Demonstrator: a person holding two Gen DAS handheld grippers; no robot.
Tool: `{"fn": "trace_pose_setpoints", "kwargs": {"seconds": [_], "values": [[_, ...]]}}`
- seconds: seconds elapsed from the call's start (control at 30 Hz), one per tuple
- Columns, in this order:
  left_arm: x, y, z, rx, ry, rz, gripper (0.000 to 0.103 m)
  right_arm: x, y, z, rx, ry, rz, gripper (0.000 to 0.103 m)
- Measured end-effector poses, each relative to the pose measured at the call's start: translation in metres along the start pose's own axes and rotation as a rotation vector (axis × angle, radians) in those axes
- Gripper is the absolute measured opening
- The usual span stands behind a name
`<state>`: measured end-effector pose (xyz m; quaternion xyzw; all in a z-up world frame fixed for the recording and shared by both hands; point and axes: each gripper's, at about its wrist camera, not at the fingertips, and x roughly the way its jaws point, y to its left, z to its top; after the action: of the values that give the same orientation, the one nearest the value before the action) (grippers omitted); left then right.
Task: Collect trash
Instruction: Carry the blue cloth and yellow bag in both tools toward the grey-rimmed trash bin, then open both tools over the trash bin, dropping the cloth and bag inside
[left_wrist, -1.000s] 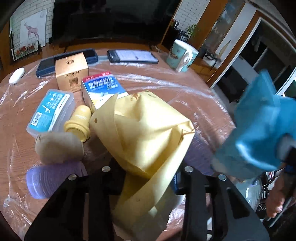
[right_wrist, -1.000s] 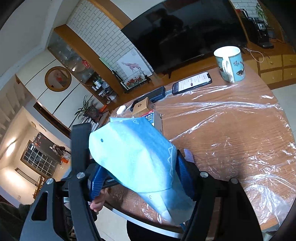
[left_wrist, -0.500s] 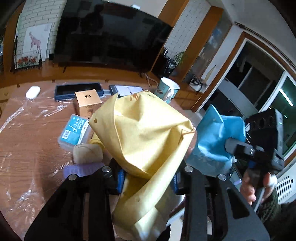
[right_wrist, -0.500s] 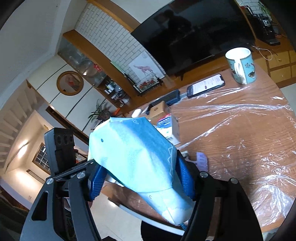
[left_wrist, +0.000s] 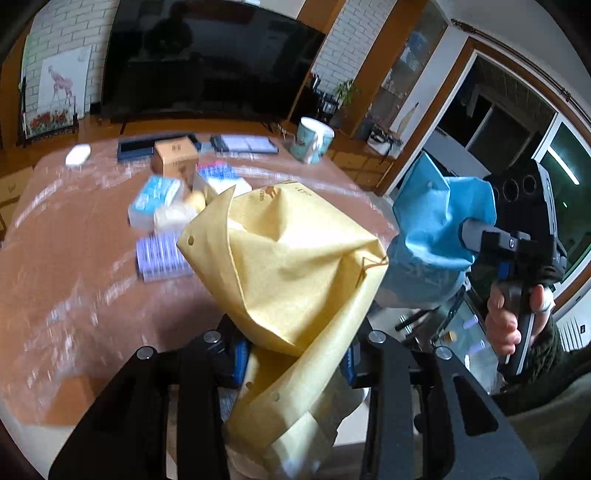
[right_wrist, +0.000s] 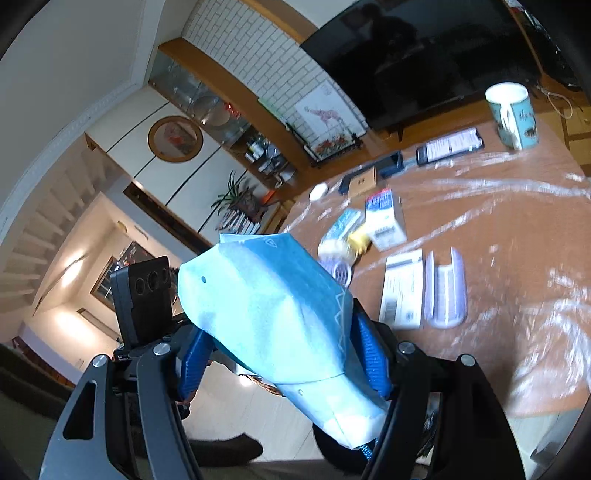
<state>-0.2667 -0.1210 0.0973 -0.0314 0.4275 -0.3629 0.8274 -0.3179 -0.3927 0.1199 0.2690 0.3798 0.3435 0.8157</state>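
A crumpled yellow paper bag (left_wrist: 291, 266) fills the middle of the left wrist view, and my left gripper (left_wrist: 293, 360) is shut on its lower part. To its right a blue paper bag (left_wrist: 432, 229) hangs from the other gripper, which a hand (left_wrist: 517, 314) holds beyond the table's edge. In the right wrist view the same blue bag (right_wrist: 273, 317) sits between blue pads (right_wrist: 373, 362), with my right gripper (right_wrist: 284, 360) shut on it. Both bags are off the table.
The round wooden table (right_wrist: 498, 240) is covered in clear film. It carries a mug (right_wrist: 511, 114), a phone (right_wrist: 448, 146), several small boxes (left_wrist: 175, 158) and a purple pack (left_wrist: 162, 254). A television stands behind it. Floor lies below the right gripper.
Both grippers have drawn back from the table and risen a little, each still holding its bag. The left view has swung right, bringing the right gripper and the hand into sight.
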Motion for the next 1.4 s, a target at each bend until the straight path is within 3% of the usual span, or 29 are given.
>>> {"fn": "trace_pose_setpoints", "kwargs": {"seconds": [0.33, 0.8, 1.13, 1.4], "values": [[0.013, -0.010, -0.044, 0.017, 0.090, 0.072, 0.038, 0.016, -0.010, -0.049, 0.055, 0.135, -0.022, 0.068], [0.043, -0.026, -0.083, 0.092, 0.200, 0.177, 0.038, 0.047, -0.028, -0.089, -0.019, 0.300, -0.177, 0.068], [0.064, -0.024, -0.112, 0.105, 0.270, 0.214, 0.038, 0.075, -0.037, -0.104, -0.052, 0.363, -0.237, 0.068], [0.079, -0.015, -0.117, 0.086, 0.273, 0.237, 0.038, 0.094, -0.048, -0.111, -0.046, 0.378, -0.282, 0.068]]}}
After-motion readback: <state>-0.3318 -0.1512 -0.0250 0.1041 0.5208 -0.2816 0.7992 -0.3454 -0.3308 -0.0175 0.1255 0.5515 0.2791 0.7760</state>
